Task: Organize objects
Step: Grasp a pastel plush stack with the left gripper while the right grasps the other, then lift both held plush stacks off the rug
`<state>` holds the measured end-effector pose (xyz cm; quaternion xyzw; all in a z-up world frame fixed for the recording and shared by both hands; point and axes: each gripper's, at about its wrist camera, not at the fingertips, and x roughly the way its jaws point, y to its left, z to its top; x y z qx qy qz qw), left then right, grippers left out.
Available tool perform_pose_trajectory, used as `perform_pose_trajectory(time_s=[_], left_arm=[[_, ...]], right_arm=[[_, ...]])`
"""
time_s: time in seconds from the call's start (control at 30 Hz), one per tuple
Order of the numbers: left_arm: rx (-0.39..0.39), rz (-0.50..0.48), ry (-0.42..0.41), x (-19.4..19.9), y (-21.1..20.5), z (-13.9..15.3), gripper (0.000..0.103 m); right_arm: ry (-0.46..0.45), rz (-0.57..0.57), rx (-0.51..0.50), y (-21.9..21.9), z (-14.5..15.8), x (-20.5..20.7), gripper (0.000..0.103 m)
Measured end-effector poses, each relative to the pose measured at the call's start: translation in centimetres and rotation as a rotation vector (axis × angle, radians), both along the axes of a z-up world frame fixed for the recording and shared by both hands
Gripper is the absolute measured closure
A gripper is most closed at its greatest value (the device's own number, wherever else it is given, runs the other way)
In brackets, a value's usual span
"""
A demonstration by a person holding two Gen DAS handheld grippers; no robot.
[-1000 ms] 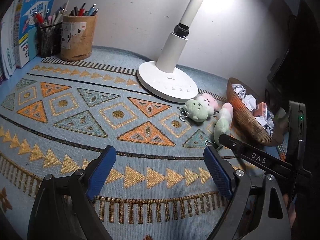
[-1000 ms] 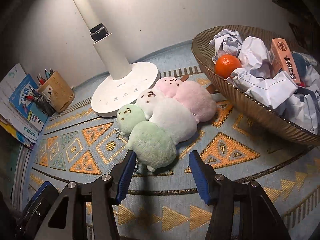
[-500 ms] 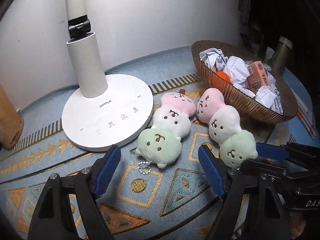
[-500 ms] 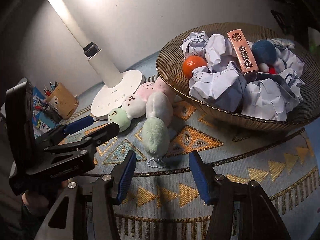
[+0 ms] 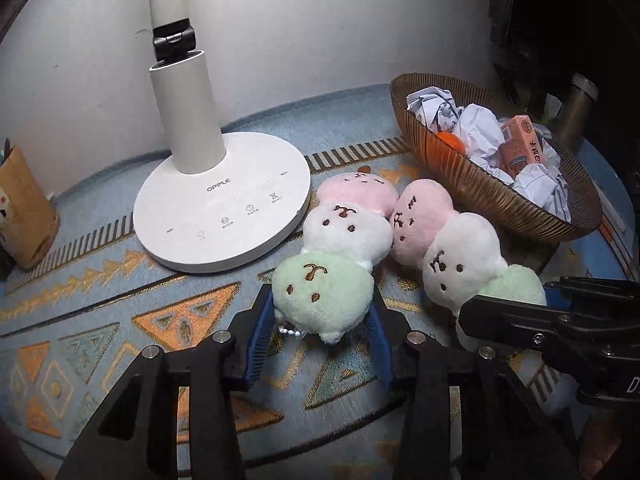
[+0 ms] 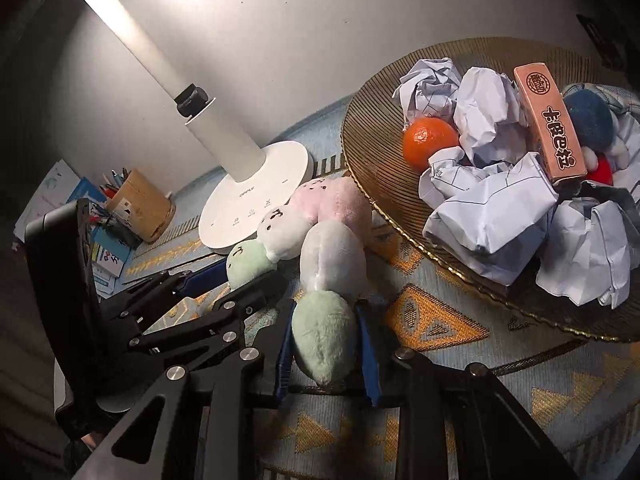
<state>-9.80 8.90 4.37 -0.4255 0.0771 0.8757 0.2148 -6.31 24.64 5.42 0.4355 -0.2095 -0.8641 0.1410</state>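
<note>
My left gripper [image 5: 320, 330] has its blue fingers [image 5: 260, 334] closed against both sides of the green end of the left plush toy [image 5: 334, 258]. This toy is a row of three soft balls, green, white and pink, lying on the patterned mat [image 5: 120, 312] that covers the counter. Its pink end lies just beside the round base of the desk lamp [image 5: 224, 208].

My right gripper [image 6: 324, 354] has its fingers [image 6: 367, 354] closed against the green end of the right plush toy [image 6: 330, 280], a second row of three balls in the same colours. The two toys lie side by side and touch. The pink end of the right toy rests near the rim of the brown bowl [image 6: 372, 152].

The bowl holds crumpled paper [image 6: 486, 216], an orange [image 6: 430, 142] and a pink box [image 6: 550, 120]. A pen holder [image 6: 140, 206] stands beyond the lamp.
</note>
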Motion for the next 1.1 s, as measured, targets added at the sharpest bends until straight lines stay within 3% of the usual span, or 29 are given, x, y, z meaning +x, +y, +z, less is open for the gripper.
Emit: perform_pose_trajectory(time_s=[0.1, 0.27, 0.37, 0.5, 0.6, 0.67, 0.77, 0.8, 0.9, 1.1], left_arm=[[0.057, 0.045, -0.030, 3.8, -2.6, 1.3, 0.062], [0.051, 0.168, 0.002, 10.3, -7.1, 2.2, 0.062], [-0.018, 0.246, 0.032, 12.7, -8.4, 1.3, 0.062], [0.001, 0.270, -0.009, 14.0, -8.3, -0.3, 0.059], [0.041, 0.253, -0.044, 14.9, -8.1, -1.0, 0.047], [0.064, 0.244, -0.033, 15.8, -8.1, -0.9, 0.018], [0.094, 0.260, 0.005, 16.5, -8.8, -0.3, 0.008], [0.103, 0.265, 0.007, 16.4, -9.0, -0.1, 0.008], [0.098, 0.276, 0.033, 15.8, -9.2, 0.5, 0.008], [-0.009, 0.252, 0.052, 13.1, -7.7, -0.4, 0.008]], right_arm=[[0.023, 0.094, -0.058, -0.4, 1.4, 2.8, 0.075], [-0.004, 0.196, -0.145, 0.3, 1.9, 6.7, 0.075], [-0.061, 0.192, -0.191, 1.3, 0.4, 8.3, 0.075], [-0.137, 0.117, -0.188, 3.0, -1.7, 9.4, 0.074], [-0.202, 0.082, -0.211, 4.4, -3.0, 9.9, 0.071], [-0.204, 0.077, -0.191, 5.2, -3.1, 10.6, 0.066], [-0.198, 0.151, -0.245, 5.9, -3.1, 11.1, 0.045], [-0.195, 0.145, -0.243, 6.1, -2.9, 11.2, 0.045], [-0.134, 0.141, -0.088, 5.6, -1.5, 11.1, 0.044], [0.005, 0.180, 0.220, 1.6, 1.0, 11.1, 0.044]])
